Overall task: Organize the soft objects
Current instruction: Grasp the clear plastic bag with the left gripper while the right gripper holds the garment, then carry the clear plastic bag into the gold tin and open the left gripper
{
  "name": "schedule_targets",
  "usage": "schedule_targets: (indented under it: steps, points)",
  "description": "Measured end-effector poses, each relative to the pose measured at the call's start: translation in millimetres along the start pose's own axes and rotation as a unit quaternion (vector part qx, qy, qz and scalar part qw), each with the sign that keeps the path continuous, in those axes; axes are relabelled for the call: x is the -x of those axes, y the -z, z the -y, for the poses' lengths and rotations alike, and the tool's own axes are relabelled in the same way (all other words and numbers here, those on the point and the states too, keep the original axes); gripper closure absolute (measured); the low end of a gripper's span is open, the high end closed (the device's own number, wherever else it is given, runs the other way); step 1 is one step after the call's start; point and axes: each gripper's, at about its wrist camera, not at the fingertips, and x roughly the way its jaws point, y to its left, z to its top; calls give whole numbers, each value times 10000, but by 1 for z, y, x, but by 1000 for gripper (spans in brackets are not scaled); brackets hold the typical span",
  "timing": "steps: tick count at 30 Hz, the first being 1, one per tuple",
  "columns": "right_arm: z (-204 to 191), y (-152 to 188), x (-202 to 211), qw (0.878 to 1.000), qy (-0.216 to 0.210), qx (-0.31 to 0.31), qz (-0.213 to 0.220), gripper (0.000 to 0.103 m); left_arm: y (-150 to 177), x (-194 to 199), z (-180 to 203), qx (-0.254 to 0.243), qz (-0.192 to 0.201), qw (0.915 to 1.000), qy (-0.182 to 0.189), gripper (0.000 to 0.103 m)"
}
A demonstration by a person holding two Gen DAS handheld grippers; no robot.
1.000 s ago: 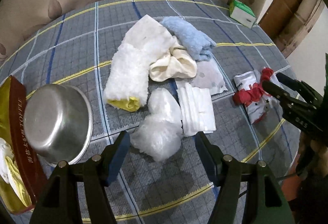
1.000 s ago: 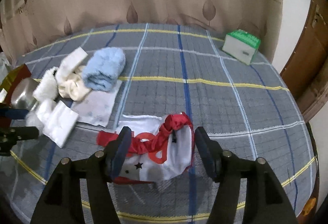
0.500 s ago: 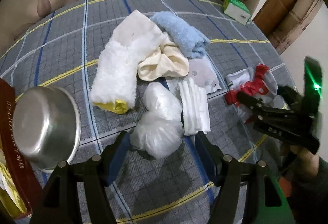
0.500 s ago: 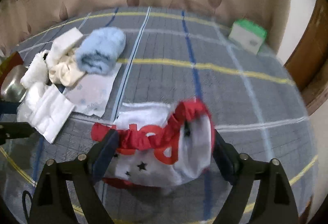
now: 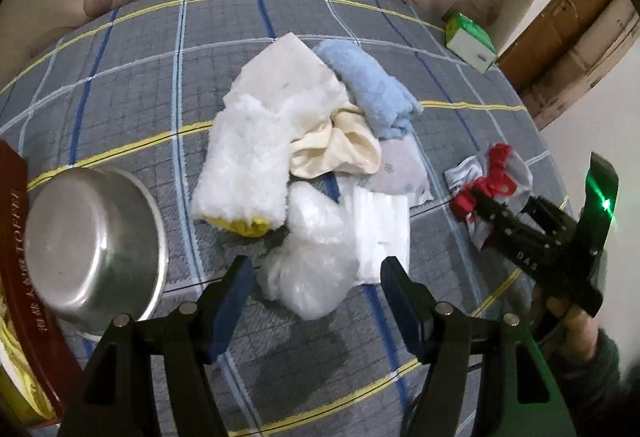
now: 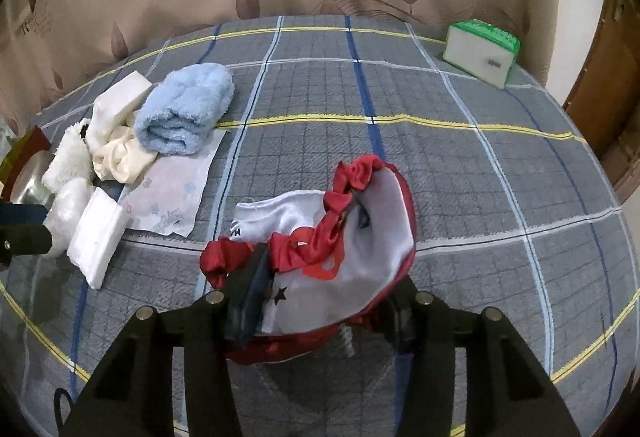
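Observation:
A red and white cloth bag (image 6: 344, 237) with a red ruffled rim lies on the plaid bedspread; it also shows in the left wrist view (image 5: 492, 173). My right gripper (image 6: 320, 301) is open, its fingers on either side of the bag's near part. A pile of soft things lies to the left: a blue towel (image 5: 372, 85), a white fluffy cloth (image 5: 244, 157), a cream cloth (image 5: 340, 153), a clear plastic bag (image 5: 312, 269) and a white folded pad (image 5: 384, 229). My left gripper (image 5: 316, 289) is open just in front of the plastic bag.
A steel bowl (image 5: 88, 241) lies tipped at the left beside a red and gold box (image 5: 16, 257). A green and white tissue box (image 6: 480, 51) stands at the far right by the curtain. A printed white sheet (image 6: 168, 197) lies under the pile.
My right gripper has moved forward and down over the red and white bag, so the bag now sits between its fingers. My left gripper has shifted slightly toward the pile.

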Motion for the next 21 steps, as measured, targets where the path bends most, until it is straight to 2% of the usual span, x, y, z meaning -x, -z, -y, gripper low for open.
schedule_targets:
  steps: [4, 7, 8, 10, 15, 21]
  points:
    - [1, -1, 0, 10000, -38, -25, 14, 55, -7, -18, 7, -164, -140, 9995, -242, 35]
    - [3, 0, 0, 10000, -31, -14, 29, 55, -8, -23, 0, 107, -173, 9996, -216, 36]
    - [2, 0, 0, 10000, -30, -6, 33, 55, -8, -25, -3, 192, -175, 9994, -228, 41]
    - [2, 0, 0, 10000, -27, -6, 42, 54, -7, -25, -4, 242, -154, 9994, -189, 66]
    - [0, 1, 0, 10000, -7, 28, 80, 54, 0, -19, -3, 266, -120, 9994, -187, 66]
    - [0, 1, -1, 9999, 13, 35, 93, 53, 24, 0, -1, 131, -189, 9996, -137, 66]
